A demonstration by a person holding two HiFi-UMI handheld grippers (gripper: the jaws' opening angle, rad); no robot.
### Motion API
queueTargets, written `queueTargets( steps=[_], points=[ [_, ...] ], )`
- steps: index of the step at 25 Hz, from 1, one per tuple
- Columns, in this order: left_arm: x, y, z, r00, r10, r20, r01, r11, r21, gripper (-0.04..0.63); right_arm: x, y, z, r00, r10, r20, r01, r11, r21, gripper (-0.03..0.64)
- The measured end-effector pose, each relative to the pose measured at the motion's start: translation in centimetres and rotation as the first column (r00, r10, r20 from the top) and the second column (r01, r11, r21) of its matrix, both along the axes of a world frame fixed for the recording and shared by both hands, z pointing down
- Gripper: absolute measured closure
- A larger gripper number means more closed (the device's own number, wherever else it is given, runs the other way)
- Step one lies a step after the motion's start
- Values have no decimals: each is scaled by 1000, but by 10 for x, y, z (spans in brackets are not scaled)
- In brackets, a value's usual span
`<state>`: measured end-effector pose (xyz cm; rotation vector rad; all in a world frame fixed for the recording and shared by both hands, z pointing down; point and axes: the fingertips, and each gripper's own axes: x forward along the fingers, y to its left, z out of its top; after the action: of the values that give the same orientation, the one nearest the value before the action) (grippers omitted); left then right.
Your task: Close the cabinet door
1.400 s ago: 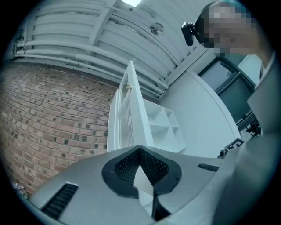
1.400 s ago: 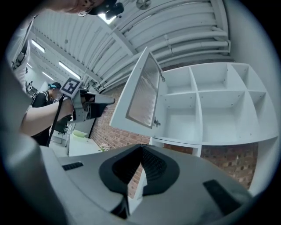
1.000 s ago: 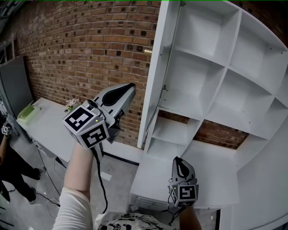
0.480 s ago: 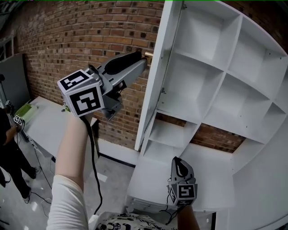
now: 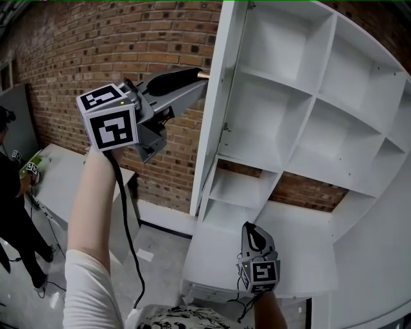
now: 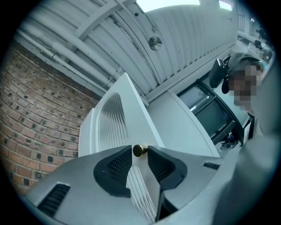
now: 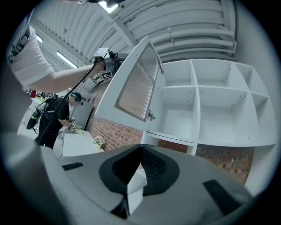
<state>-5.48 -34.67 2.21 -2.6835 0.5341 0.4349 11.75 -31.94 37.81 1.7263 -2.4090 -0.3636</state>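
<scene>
The left gripper, whose jaws have just been opening, brackets the brass knob unpinched. The cabinet door stands swung out from the shelves. Likely next: pinch the knob and swing the door shut. The right gripper is closed and empty.

Bright, even light; a ceiling light glares atop the left gripper view. Gripper views darken and curve at edges.

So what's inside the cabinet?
Just white shelves with nothing on them, and brick showing through a gap low in the back. The open door hides the far left edge.
</scene>
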Motion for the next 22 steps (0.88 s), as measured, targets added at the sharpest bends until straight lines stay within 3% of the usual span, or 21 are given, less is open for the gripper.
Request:
queueTargets(
  steps=[6,14,17,22],
  points=[
    [14,4,1,997,3,75,-7,999,47,479,10,3,5,999,28,24,-28,1000,0,611],
    [52,14,1,991,88,97,-100,987,128,489,39,-10,3,996,76,54,-76,997,2,610],
    [68,15,2,989,92,114,-112,977,180,493,54,-18,-6,994,99,49,-101,994,32,611],
    [90,18,-1,988,88,128,-113,973,201,496,71,-32,-11,991,108,85,-112,992,53,610]
  ],
)
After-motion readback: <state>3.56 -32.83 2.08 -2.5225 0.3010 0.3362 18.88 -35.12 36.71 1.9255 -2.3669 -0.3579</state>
